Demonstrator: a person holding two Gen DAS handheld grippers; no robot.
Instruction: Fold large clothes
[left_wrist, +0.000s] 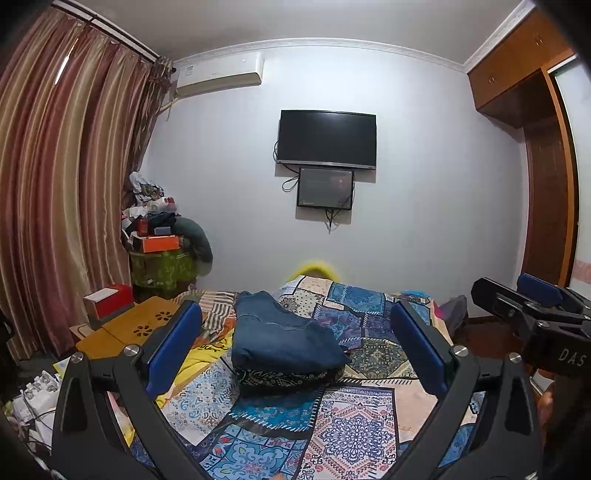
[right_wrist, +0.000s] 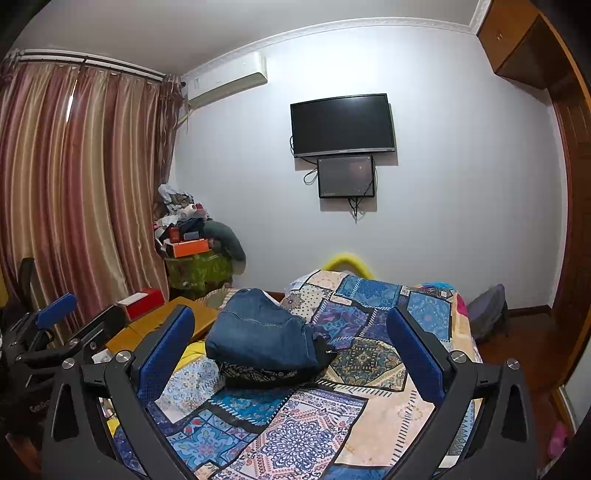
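Pale walls close off the far end of a bedroom, with a dark TV (left_wrist: 326, 139) mounted on the wall and a smaller screen (left_wrist: 325, 188) hung just below it. Striped curtains (left_wrist: 62, 177) cover the left side, an air conditioner (left_wrist: 218, 76) sits high near that corner, and a wooden wardrobe (left_wrist: 532, 74) fills the right edge. A heap of boxes and clothes (left_wrist: 162, 236) stands in the far left corner of the room.

Patchwork bedding (left_wrist: 354, 417) in blue, cream and purple covers the bed, which carries the task's things. Folded jeans (left_wrist: 280, 336) lie near the middle of the bed, a little toward its left edge, stacked on a dark patterned garment (left_wrist: 284, 380) whose folded edge shows beneath them. A yellow cloth (left_wrist: 207, 354) peeks out at the bed's left edge beside the stack. A wooden lap desk (left_wrist: 136, 325) sits along the left edge, with a red-and-white box (left_wrist: 109, 301) on its far end.

The left gripper (left_wrist: 295, 354) hangs above the near end of the bed, its blue-padded jaws spread wide with nothing between them; the stack shows through the gap, well ahead of the pads. The right gripper (right_wrist: 291, 354) is likewise spread wide and holds nothing, framing the same stack from slightly further right. Each tool shows at the other view's edge, side by side and apart.
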